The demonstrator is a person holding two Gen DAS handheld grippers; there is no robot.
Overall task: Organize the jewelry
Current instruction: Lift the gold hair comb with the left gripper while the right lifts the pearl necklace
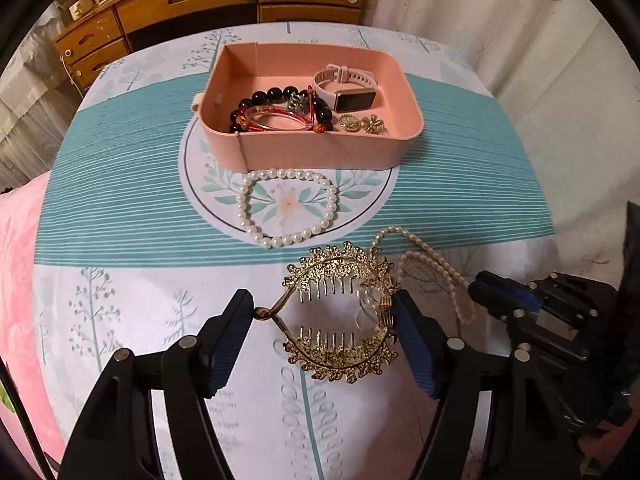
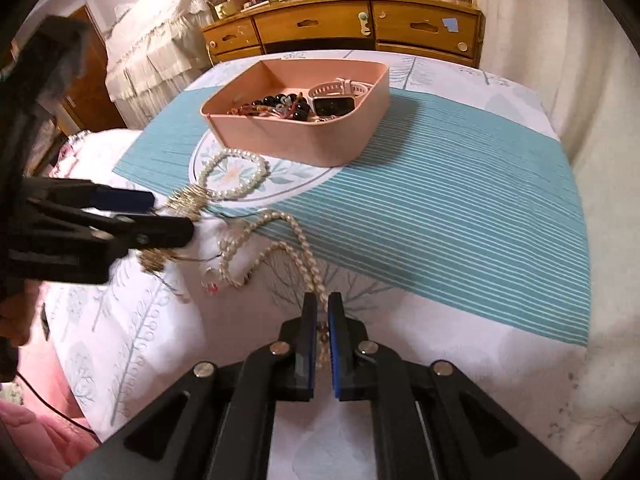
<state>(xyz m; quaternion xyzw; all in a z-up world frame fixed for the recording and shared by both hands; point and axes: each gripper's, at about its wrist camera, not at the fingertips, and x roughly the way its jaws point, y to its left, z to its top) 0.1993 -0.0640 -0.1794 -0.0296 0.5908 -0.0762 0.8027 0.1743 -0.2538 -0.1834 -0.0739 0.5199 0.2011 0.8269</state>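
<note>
My left gripper [image 1: 324,312] is shut on a gold hair comb clip [image 1: 344,316], its pads touching the clip's two ends just above the cloth. My right gripper [image 2: 322,312] is shut on a long pearl necklace [image 2: 280,252], whose strand trails left across the cloth; it also shows in the left wrist view [image 1: 432,264]. A pearl bracelet [image 1: 286,208] lies in front of the pink tray [image 1: 320,148]. The tray holds a black bead bracelet [image 1: 276,96], a red bangle [image 1: 276,120], a pink watch [image 1: 348,88] and gold brooches [image 1: 362,123].
The table wears a white and teal patterned cloth [image 1: 120,168]. A wooden dresser [image 2: 360,28] stands behind the table. Pink fabric [image 1: 16,260] lies at the left edge. A small ring [image 2: 211,280] lies by the necklace.
</note>
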